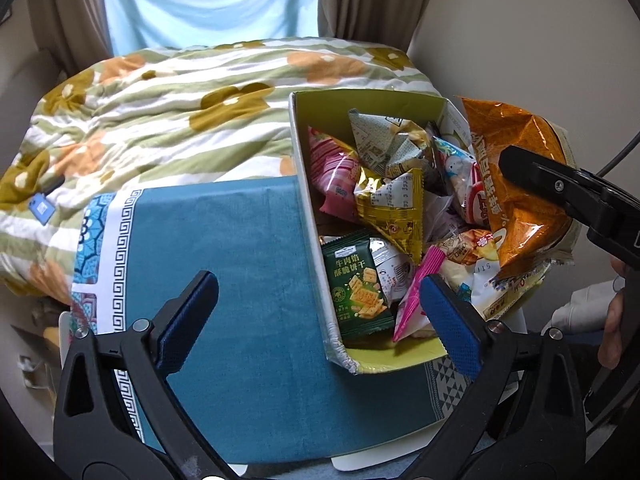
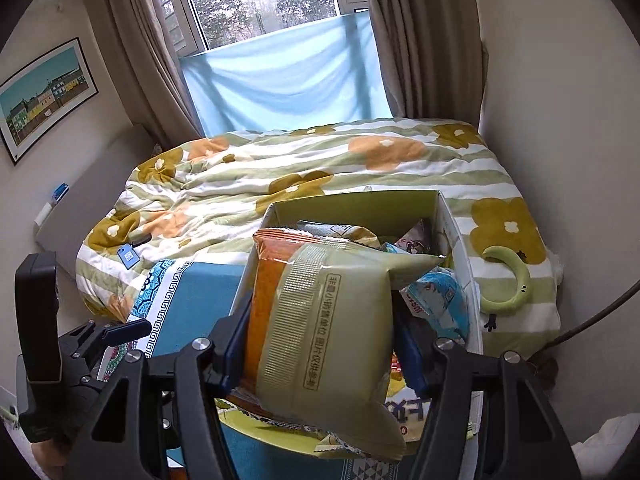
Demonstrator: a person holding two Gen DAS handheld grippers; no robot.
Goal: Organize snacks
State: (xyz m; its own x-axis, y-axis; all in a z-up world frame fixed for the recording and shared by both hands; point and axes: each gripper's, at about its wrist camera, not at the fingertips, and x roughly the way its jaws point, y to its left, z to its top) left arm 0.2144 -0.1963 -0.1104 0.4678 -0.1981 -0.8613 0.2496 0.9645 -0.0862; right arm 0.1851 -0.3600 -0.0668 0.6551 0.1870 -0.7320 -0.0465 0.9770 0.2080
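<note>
An open cardboard box with a green inside stands on a teal cloth and holds several snack packs, among them a dark green cracker pack, a gold pack and a pink pack. My left gripper is wide open with nothing between its blue pads, low over the box's near left wall. My right gripper is shut on an orange chip bag, whose pale olive side faces its camera. It holds the bag over the right side of the box.
Behind the cloth lies a bed with a flowered quilt, and beyond it a curtained window. A green crescent-shaped item and a small blue tag rest on the quilt. A person's hand shows at the right edge.
</note>
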